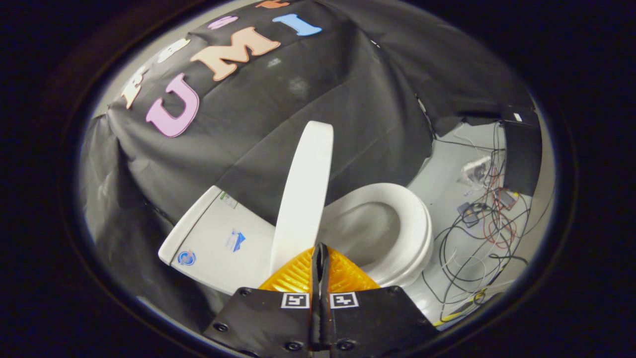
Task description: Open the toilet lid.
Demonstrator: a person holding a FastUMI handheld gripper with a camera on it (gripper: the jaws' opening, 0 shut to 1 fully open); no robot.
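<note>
The tool [320, 253] was held low and pointed forward at one toilet [278, 233]. Its two fingers [298, 276] were pressed tight together, with no gap seen between them and nothing held. The fingertips were right at the bottom edge of the lid [304, 191], but it could not be told if they touched it.

One lid was seen. It was lifted up and stood on its edge, nearly straight, just ahead of the fingers. One seat [407, 231] lay flat on the bowl [365, 233], to the right of the lid. The bowl was uncovered. One tank [218, 238] was seen on the left of the lid, with three small stickers on it.

A black cloth [308, 99] was hung behind the toilet. On the pale floor [447, 174] to the right, a tangle of wires [477, 233] was spread out, too many to be counted. One dark box [521, 154] was set past the wires, by the cloth.
</note>
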